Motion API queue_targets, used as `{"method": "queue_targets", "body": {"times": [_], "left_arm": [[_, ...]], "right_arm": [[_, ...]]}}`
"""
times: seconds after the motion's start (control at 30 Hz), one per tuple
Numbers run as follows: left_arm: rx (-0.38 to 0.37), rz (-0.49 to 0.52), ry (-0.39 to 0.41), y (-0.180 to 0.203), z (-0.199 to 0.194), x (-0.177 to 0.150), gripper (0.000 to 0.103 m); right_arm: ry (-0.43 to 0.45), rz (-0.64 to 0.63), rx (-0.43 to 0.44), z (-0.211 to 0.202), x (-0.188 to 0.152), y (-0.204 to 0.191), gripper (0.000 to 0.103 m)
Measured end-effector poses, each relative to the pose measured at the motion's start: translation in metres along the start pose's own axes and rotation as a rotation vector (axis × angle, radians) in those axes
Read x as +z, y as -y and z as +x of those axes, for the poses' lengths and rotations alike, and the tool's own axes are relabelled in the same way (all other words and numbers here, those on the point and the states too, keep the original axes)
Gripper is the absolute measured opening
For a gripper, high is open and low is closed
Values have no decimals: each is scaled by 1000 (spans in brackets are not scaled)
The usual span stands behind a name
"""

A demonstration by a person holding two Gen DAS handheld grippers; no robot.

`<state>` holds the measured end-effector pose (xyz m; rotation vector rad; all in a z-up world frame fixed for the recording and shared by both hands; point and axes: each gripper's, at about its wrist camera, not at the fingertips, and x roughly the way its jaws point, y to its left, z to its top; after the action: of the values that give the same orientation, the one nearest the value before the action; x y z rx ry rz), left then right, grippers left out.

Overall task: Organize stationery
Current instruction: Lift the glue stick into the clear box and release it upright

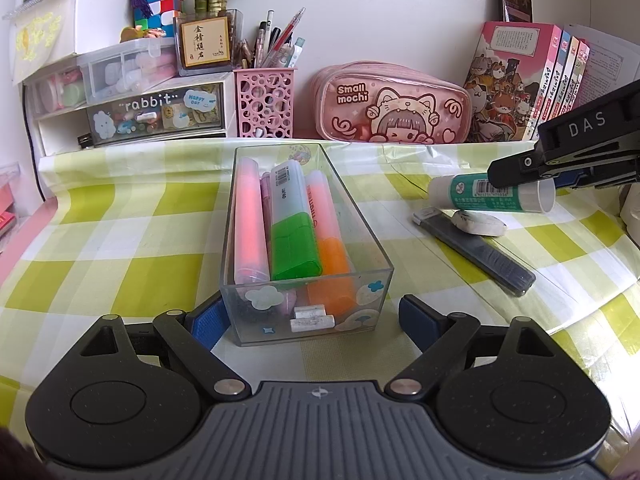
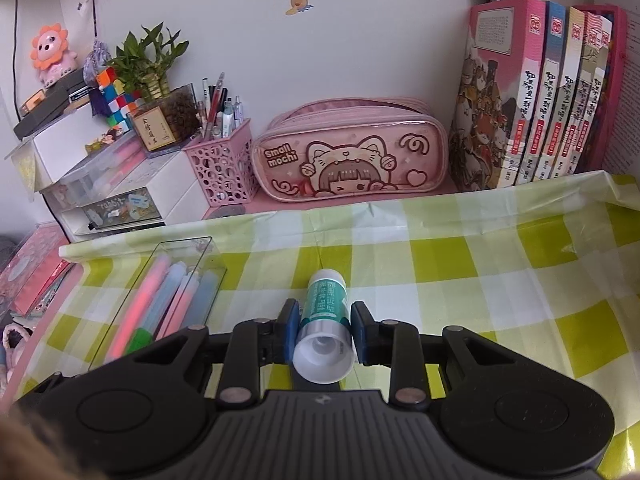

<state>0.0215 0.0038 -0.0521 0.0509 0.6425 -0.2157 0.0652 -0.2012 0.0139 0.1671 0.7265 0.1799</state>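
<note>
Clear box (image 1: 308, 240) between wide left jaws, right jaws clamping glue stick (image 2: 325, 312), eraser (image 1: 478, 223) nearby

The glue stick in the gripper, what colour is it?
The glue stick is teal green with a white cap and base, shown best in the right wrist view.

Highlighters (image 1: 288, 220) in box (image 1: 372, 240), ruler (image 1: 476, 248) right.

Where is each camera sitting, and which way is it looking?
Left wrist: sits on the left gripper, facing the clear box of markers; the right gripper shows too.
Right wrist: sits on the right gripper, facing the glue stick it grips.
Both show the pencil case and books.
</note>
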Motion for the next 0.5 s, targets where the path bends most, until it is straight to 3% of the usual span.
{"method": "queue_targets", "body": {"times": [0.17, 0.37, 0.5], "left_arm": [[-1, -1, 0, 1, 0, 0, 86], [0, 0, 0, 1, 0, 0, 86], [2, 2, -1, 2, 0, 0, 86]], "right_arm": [[-51, -51, 34, 6, -7, -20, 41], [-169, -73, 140, 19, -15, -31, 41], [-188, -60, 168, 22, -13, -32, 42]]}}
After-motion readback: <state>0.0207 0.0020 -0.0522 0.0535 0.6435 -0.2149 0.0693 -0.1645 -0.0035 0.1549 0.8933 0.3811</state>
